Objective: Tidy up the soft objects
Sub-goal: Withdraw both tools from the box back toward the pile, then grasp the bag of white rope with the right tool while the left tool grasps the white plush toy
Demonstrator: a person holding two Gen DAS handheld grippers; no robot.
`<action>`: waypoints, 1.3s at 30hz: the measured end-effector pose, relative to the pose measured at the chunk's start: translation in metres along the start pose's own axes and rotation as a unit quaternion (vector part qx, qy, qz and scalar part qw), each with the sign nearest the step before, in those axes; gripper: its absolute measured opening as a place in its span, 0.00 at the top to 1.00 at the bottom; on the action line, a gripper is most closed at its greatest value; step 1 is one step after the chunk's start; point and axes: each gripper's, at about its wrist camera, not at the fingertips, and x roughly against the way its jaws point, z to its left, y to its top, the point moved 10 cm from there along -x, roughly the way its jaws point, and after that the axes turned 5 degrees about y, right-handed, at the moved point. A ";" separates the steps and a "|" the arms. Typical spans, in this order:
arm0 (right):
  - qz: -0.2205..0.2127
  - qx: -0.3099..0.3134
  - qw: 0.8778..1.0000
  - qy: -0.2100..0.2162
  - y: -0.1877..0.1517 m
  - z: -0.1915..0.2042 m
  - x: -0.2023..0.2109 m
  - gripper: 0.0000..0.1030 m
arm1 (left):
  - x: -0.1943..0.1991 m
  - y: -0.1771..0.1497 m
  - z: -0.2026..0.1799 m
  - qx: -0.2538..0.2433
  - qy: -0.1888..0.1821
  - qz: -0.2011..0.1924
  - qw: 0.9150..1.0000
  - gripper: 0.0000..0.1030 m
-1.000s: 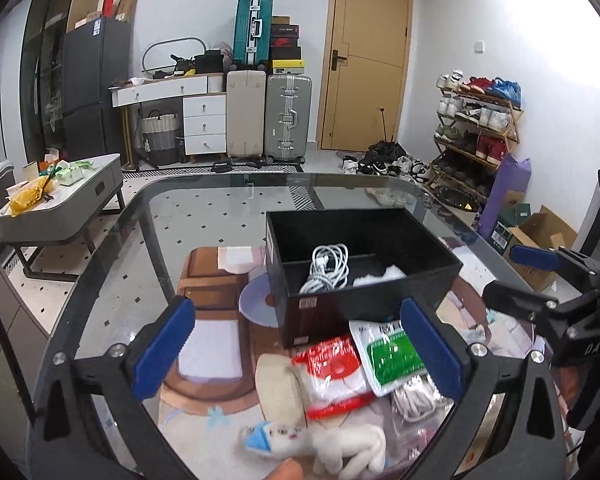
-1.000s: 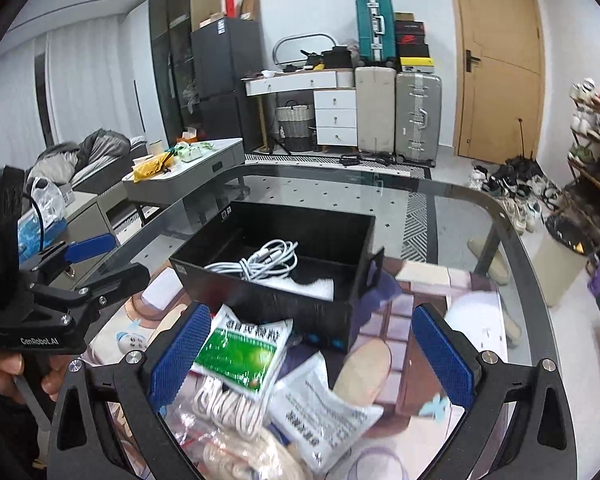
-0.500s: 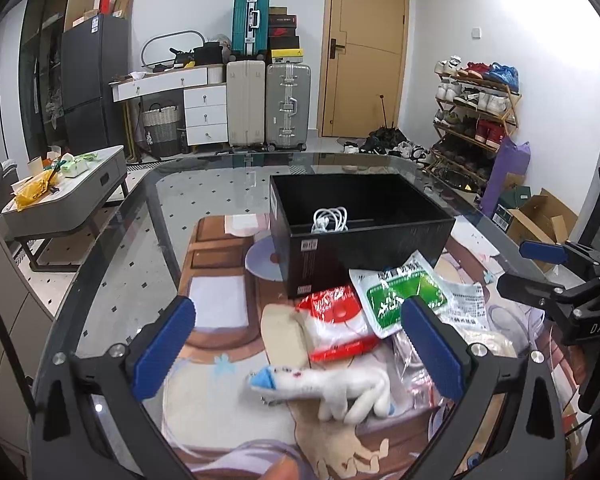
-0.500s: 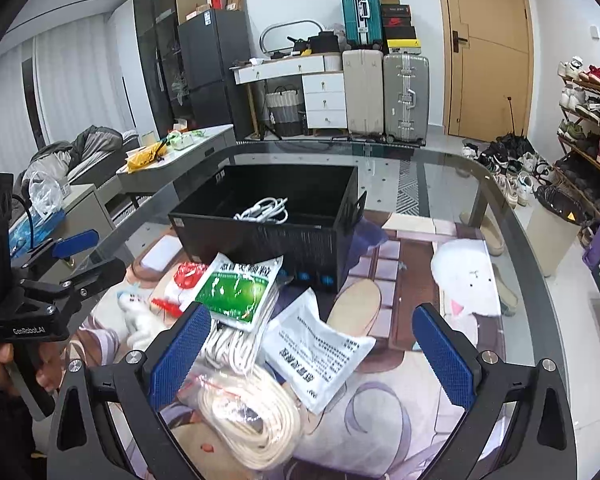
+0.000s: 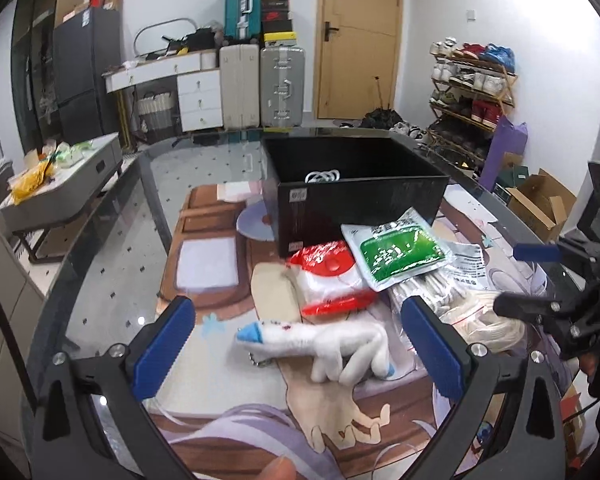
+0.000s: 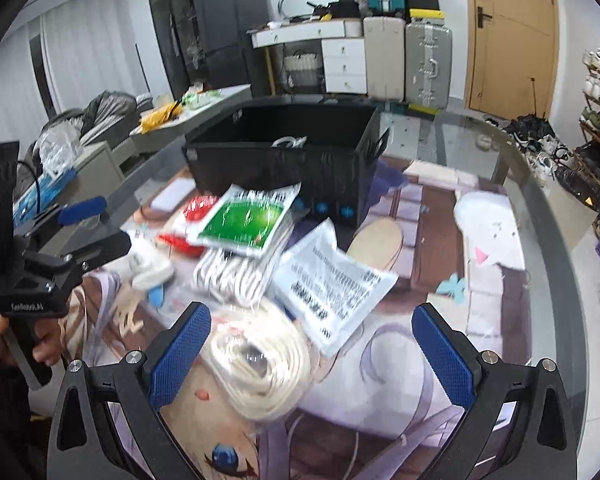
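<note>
Cable [image 5: 324,176] mostly hidden in box [image 5: 364,196]

Behind your work surface you see a wooden door [image 5: 358,40] in the far wall, shut. Left of it two hard suitcases stand side by side, one beige [image 5: 239,86] and one silver [image 5: 282,86], with a teal suitcase [image 5: 242,10] perched above them. Next along you find a white drawer unit [image 5: 200,100] and a tall dark cabinet [image 5: 86,72]. To your right a shoe rack [image 5: 470,84] lines the wall, with a cardboard box [image 5: 540,204] on the floor nearer you. To your left a low grey table [image 5: 60,188] carries clutter.
</note>
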 end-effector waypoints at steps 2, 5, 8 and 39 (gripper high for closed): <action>0.006 0.002 1.000 0.010 -0.005 0.004 -0.002 0.01 | -0.003 -0.005 0.002 0.004 0.000 0.008 1.000 0.00; 0.010 0.003 0.999 0.032 -0.008 0.011 -0.004 0.01 | -0.006 -0.012 0.003 0.002 -0.010 0.022 1.000 0.00; 0.008 0.006 0.999 0.050 -0.007 0.017 -0.004 0.01 | -0.008 -0.018 0.000 -0.006 -0.019 0.034 0.999 0.00; 0.033 0.098 0.994 0.040 -0.021 0.045 -0.034 0.38 | -0.016 -0.026 -0.009 -0.032 -0.021 0.066 0.997 0.00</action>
